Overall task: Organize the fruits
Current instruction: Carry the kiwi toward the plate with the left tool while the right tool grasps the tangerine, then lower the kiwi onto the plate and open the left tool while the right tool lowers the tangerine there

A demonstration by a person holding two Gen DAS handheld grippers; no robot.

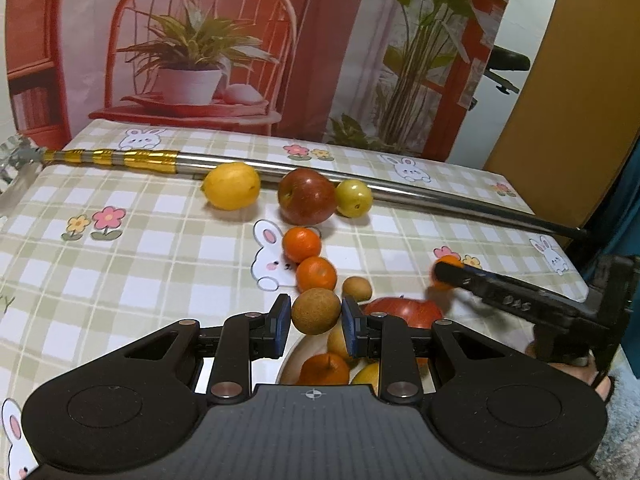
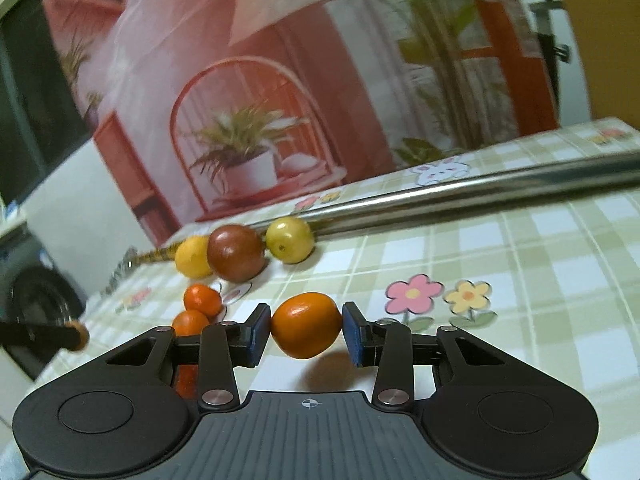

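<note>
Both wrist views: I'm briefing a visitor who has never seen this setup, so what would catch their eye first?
Probably the fruit held in each gripper: the left gripper holds a round brown fruit over a plate of fruit, and the right gripper holds an orange above the checked tablecloth. Behind them, a lemon, a red apple and a small green fruit line up against a long metal pole.

Warm indoor light, soft shadows under fruit, glare along the metal pole, right-wrist view motion-blurred, fisheye-curved edges
</note>
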